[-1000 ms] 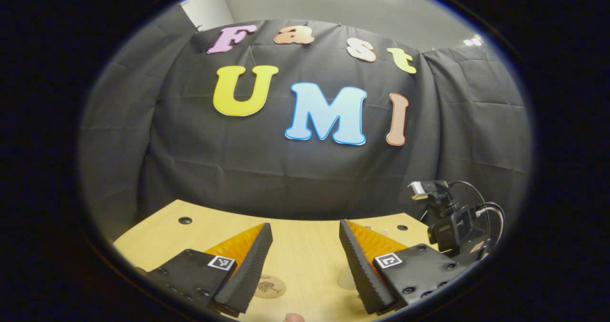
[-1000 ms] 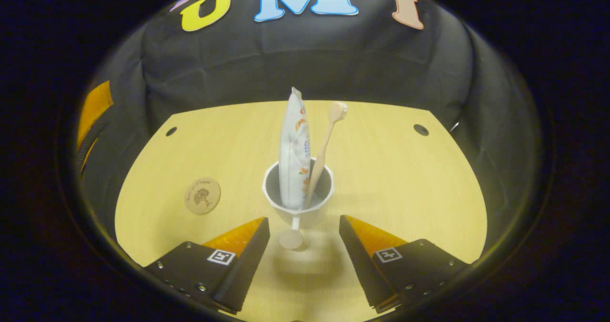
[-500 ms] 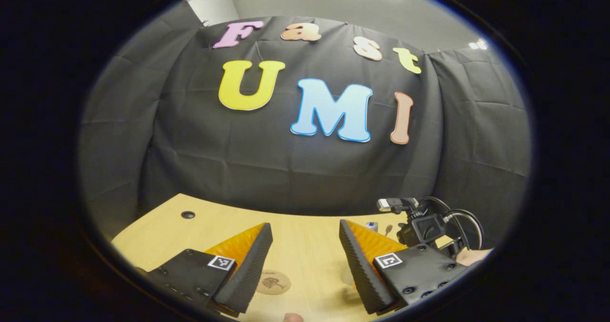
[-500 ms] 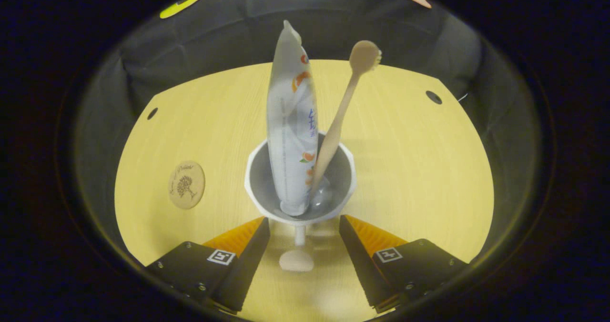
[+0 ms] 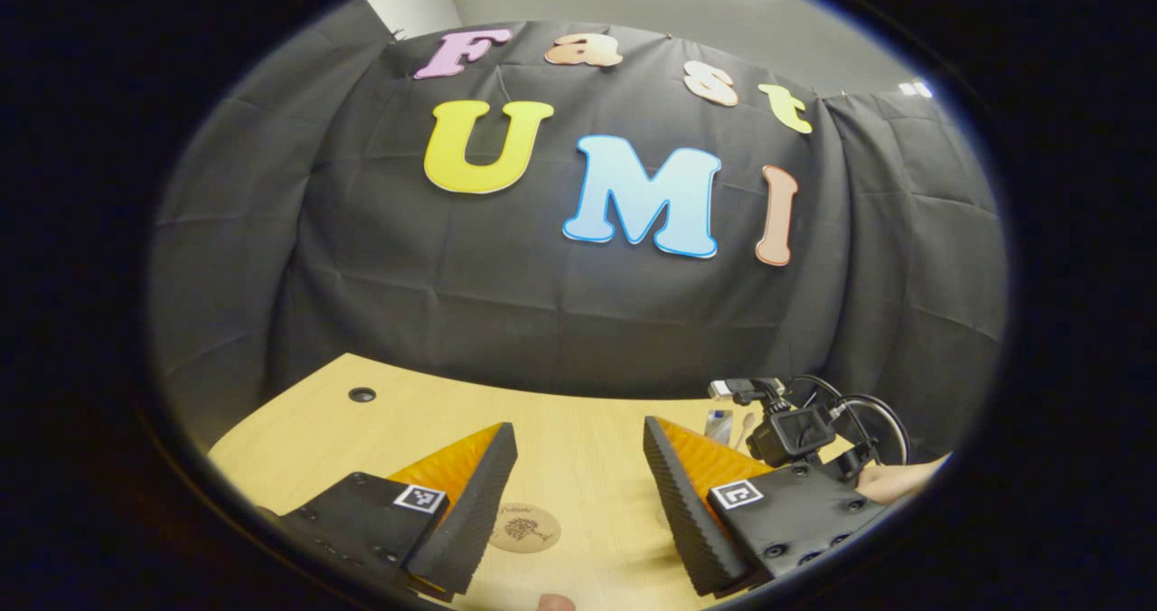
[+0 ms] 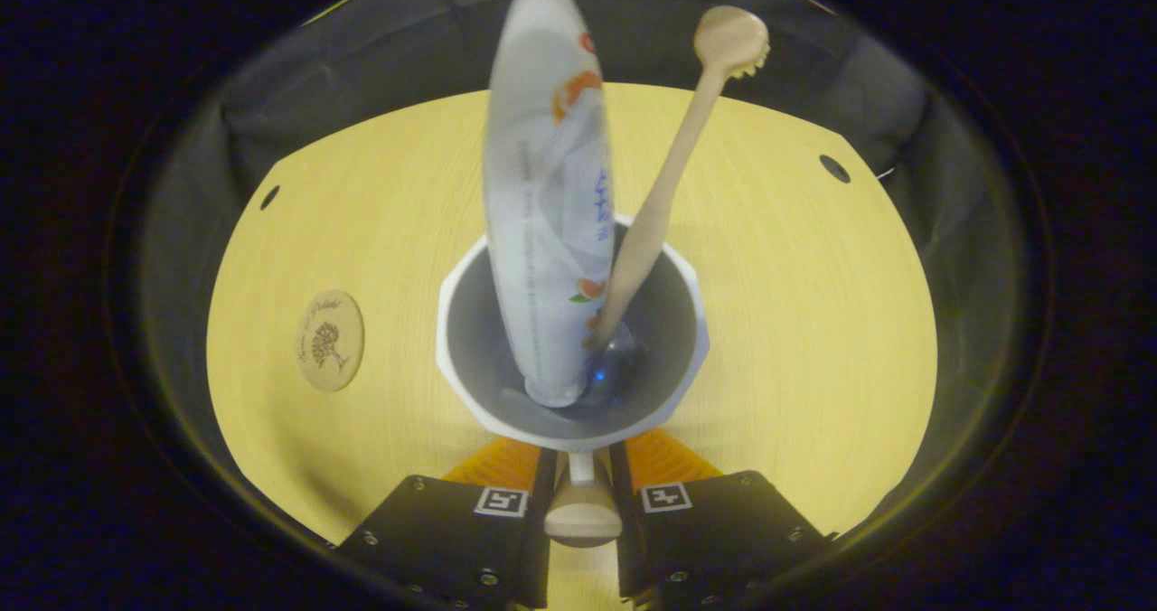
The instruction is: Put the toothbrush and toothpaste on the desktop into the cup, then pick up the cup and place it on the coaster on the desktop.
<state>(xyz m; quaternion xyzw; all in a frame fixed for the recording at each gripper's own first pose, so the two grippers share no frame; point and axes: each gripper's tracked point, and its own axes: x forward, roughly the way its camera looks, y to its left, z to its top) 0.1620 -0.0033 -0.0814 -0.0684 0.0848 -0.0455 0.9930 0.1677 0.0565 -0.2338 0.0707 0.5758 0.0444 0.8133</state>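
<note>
Both views low over desk (image 5: 578,430), overlapping.

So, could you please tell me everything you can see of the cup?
In the right gripper view the cup is white outside, grey and glossy inside, with a faceted flaring rim and a handle facing the camera. It stands upright on the wooden desktop, right of the coaster. Toothpaste and toothbrush stand inside. The right gripper clamps its handle.

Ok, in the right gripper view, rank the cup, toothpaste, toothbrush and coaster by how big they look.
1. cup and toothpaste: too close to call, and both sit nearest the camera.
2. toothbrush: long but thin.
3. coaster: smallest, though it lies farther off on the desktop.
</note>
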